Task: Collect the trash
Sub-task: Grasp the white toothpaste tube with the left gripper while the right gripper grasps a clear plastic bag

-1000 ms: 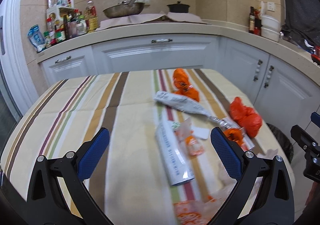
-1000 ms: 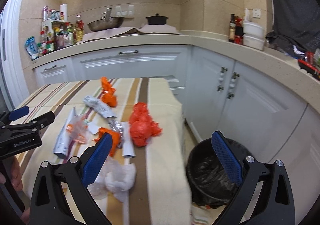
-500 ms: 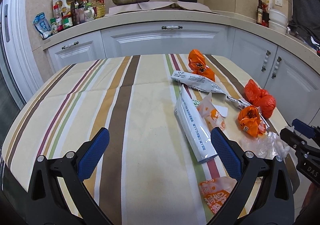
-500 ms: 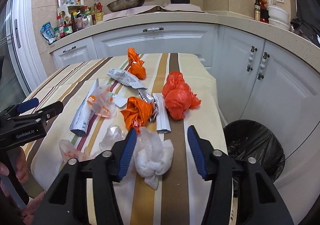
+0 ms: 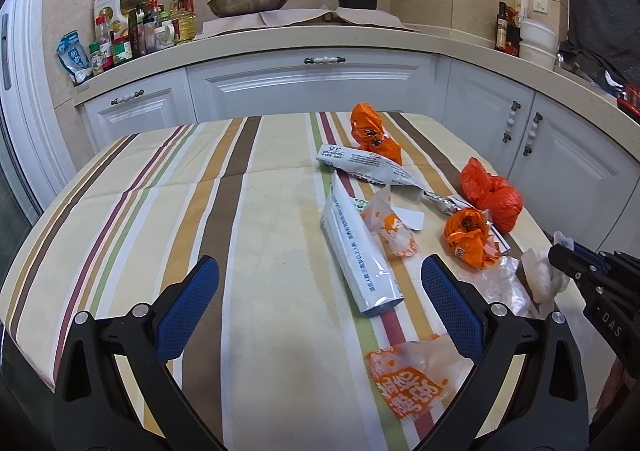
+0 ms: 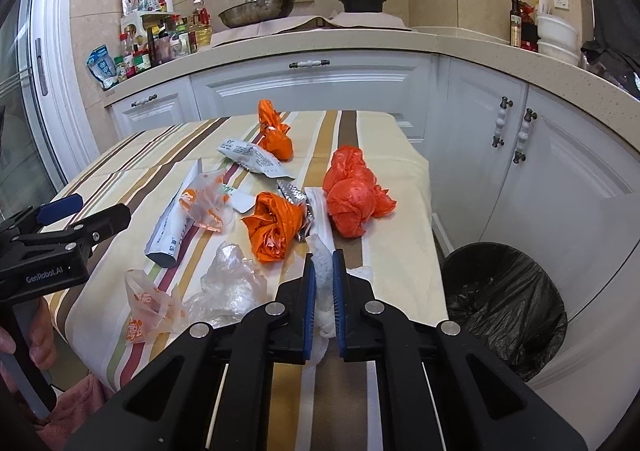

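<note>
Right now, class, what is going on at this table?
A person is clearing trash with two handheld grippers. The right gripper has just closed on a white crumpled tissue at the near table edge. The left gripper hangs open over the striped tablecloth. The black-lined bin waits beside the table.

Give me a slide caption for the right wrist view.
Right gripper shut on a white tissue wad, black-lined trash bin waiting beside the table.
</note>
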Available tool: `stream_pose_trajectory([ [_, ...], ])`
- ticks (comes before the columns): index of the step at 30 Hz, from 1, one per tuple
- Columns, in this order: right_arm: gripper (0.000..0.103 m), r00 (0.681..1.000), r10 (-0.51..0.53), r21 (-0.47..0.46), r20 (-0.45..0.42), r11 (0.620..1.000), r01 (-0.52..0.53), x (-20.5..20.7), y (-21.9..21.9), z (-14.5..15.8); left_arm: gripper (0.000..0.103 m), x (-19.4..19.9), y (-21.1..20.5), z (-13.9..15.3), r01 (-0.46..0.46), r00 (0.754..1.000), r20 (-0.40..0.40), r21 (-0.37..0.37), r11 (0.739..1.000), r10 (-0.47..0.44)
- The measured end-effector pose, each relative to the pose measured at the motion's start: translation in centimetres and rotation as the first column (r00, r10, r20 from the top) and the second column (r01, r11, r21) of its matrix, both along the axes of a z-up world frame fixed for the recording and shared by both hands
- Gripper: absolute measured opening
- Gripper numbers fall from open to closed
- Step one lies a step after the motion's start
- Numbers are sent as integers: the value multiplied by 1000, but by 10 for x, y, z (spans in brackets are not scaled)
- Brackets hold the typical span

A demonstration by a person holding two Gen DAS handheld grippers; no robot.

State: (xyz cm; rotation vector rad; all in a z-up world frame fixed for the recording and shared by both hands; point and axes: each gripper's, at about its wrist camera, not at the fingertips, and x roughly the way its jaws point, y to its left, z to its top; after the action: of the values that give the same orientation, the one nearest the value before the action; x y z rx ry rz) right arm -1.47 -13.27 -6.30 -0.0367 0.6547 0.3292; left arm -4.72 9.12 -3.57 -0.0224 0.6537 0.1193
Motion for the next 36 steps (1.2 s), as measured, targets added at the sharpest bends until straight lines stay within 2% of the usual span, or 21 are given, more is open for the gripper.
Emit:
stream_pose_trajectory([
  [4,9,1000,-8,10,10,1000,8,-3,-6,1,99,-4,-8,0,14,1000,-2,7,1000,-14],
  [9,9,1000,-9,23,24,1000,9,-6,-9,4,97,5,-11,-4,-17,1000,-13,11,1000,17],
  [14,9,1000,-15,35,20,999,15,-4,-11,3,81,22,-10,-15,-23,999,-49,3,1000,23],
  [21,9,1000,-23,32,10,999,23,0,-11,0,79,42,-14,-32,-9,995,-97,13,1000,10],
  [23,9,1000,-23,32,5,999,23,2,-11,-1,66,46,-12,-38,-7,993,-120,7,1000,8],
  [26,9,1000,-24,31,-7,999,24,6,-10,-4,56,50,-7,-44,-6,989,-147,-29,1000,2],
  [29,9,1000,-22,31,-11,999,22,9,-10,-5,30,48,-4,-45,-2,990,-141,-47,999,-5],
  [34,9,1000,-22,30,-9,999,22,10,-8,-4,18,41,2,-43,0,993,-117,-58,998,-7],
  [36,9,1000,-21,31,-5,999,21,11,-8,-4,18,37,6,-40,-5,995,-104,-62,998,-1],
])
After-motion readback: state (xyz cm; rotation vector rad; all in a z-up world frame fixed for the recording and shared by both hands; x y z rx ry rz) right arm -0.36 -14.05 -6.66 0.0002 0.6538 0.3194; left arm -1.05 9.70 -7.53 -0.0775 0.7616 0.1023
